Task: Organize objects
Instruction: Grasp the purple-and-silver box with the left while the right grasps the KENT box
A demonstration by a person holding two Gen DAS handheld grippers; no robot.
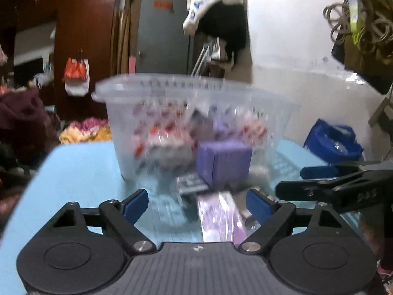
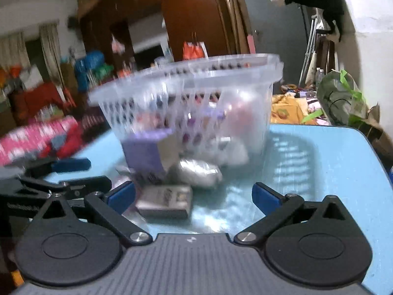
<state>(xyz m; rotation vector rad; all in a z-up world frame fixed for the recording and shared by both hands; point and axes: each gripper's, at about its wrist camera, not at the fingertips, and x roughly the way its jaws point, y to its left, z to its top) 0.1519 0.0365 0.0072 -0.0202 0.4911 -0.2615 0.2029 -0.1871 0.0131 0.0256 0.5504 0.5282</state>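
On the light-blue desk [image 1: 81, 172] stands a clear slotted basket [image 1: 196, 91] at twelve o'clock from both grippers, with blurred wrapped packets inside. A purple box [image 1: 224, 163] sits just before the basket's near wall. From the right wrist view, a grey packet [image 2: 164, 200] lies flat at eleven o'clock, a silvery pouch [image 2: 200, 172] just behind it. Left gripper [image 1: 197, 202] and right gripper [image 2: 194, 196] both have fingers spread wide, holding nothing.
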